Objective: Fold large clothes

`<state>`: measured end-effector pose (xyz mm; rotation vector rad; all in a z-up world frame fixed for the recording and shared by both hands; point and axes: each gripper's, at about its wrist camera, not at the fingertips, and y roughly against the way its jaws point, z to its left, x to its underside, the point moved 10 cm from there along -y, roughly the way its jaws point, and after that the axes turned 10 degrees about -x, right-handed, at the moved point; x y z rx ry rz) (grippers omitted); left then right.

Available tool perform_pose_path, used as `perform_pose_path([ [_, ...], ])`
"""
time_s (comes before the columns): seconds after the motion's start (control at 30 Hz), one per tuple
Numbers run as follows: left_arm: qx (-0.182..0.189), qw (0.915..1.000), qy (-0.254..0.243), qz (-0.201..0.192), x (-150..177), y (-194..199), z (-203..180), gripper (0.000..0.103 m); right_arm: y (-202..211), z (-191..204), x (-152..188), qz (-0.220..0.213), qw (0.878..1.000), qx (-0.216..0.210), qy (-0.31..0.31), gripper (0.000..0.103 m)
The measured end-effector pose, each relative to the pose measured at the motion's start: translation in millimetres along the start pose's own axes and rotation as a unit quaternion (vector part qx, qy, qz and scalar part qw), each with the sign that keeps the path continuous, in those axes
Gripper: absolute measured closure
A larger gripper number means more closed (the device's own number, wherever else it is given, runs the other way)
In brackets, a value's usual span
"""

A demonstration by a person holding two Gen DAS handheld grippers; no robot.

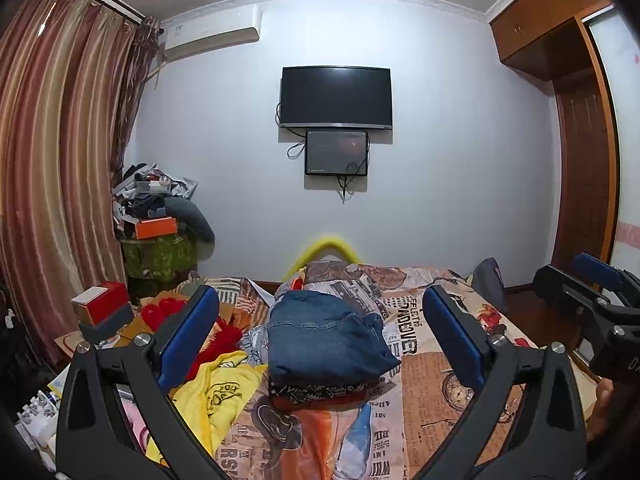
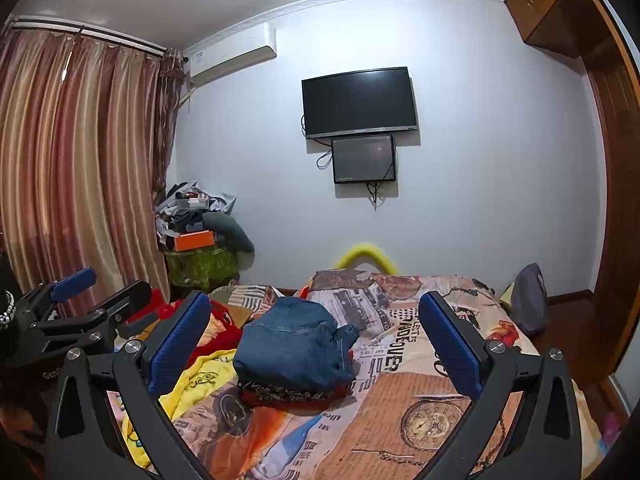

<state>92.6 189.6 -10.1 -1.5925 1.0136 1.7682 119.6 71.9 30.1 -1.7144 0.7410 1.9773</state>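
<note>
Both tongs hang over the bed (image 1: 460,400), spread wide and holding nothing: the left tongs (image 1: 320,336) and the right tongs (image 2: 316,344) side by side. Folded jeans (image 1: 328,336) sit on a dark patterned garment (image 1: 320,394) mid-bed. A yellow shirt (image 1: 224,388) lies crumpled just left of the stack.
</note>
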Motion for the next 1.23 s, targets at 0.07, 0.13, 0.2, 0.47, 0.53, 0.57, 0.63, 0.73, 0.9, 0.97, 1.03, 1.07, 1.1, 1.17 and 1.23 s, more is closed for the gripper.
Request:
perform_pose_path([
  [0.07, 0.002, 1.0000, -0.001, 0.001, -0.2, -0.6, -1.2, 0.001, 0.0, -1.6, 0.6, -0.001, 1.000, -0.001, -0.004, 0.000],
  [0.13, 0.003, 1.0000, -0.002, 0.002, -0.5, -1.3, -1.9, 0.001, -0.4, -3.5, 0.7, 0.000, 1.000, -0.002, -0.008, 0.000],
  [0.2, 0.005, 1.0000, -0.003, 0.004, -0.1, -1.9, -2.5, 0.001, -0.7, -5.2, 0.9, 0.000, 1.000, -0.002, -0.010, 0.000],
  [0.47, 0.014, 0.9998, -0.014, 0.007, 2.1, -1.9, -6.7, 0.001, -0.8, -5.4, 0.9, 0.000, 1.000, 0.002, -0.010, 0.000],
  [0.53, 0.019, 0.9997, -0.009, 0.011, 3.1, -1.9, -7.2, 0.001, -0.7, -3.7, 1.0, -0.001, 1.000, 0.002, -0.008, 0.000],
  [0.57, 0.021, 0.9997, -0.007, 0.013, 3.5, -2.3, -7.3, 0.001, -0.5, -2.9, 0.4, -0.001, 1.000, 0.002, -0.007, 0.000],
  [0.63, 0.023, 0.9996, -0.005, 0.016, 3.6, -3.6, -6.8, 0.001, -0.7, -2.8, 0.4, -0.002, 1.000, 0.004, -0.007, 0.000],
  [0.73, 0.024, 0.9995, -0.002, 0.019, 3.9, -4.4, -5.7, 0.001, -0.7, -3.3, 0.3, -0.003, 1.000, 0.009, -0.007, 0.000],
  [0.9, 0.020, 0.9995, -0.008, 0.022, 5.4, -5.8, -5.5, 0.001, -2.7, -2.3, 0.5, -0.004, 1.000, 0.010, -0.006, 0.000],
  [0.97, 0.022, 0.9995, -0.007, 0.022, 5.8, -5.3, -5.6, 0.001, -4.1, -1.6, 0.8, -0.003, 1.000, 0.010, -0.003, 0.000],
  [1.03, 0.023, 0.9995, -0.007, 0.021, 5.8, -5.0, -5.9, 0.001, -5.4, -0.6, 1.1, -0.003, 1.000, 0.010, 0.000, 0.000],
  [1.07, 0.023, 0.9995, -0.007, 0.021, 6.1, -4.6, -5.8, 0.001, -5.7, 0.2, 1.4, -0.003, 1.000, 0.010, 0.002, 0.000],
  [1.1, 0.022, 0.9995, -0.008, 0.020, 6.8, -4.0, -5.8, 0.001, -6.2, 0.9, 1.9, -0.002, 1.000, 0.011, 0.003, 0.000],
  [1.17, 0.021, 0.9995, -0.008, 0.022, 7.6, -4.4, -5.4, 0.001, -6.9, 2.3, 2.7, 0.002, 1.000, 0.010, 0.006, 0.000],
  [1.23, 0.022, 0.9994, -0.007, 0.024, 8.3, -5.1, -5.0, 0.001, -7.4, 2.9, 3.8, 0.004, 1.000, 0.011, 0.008, 0.000],
])
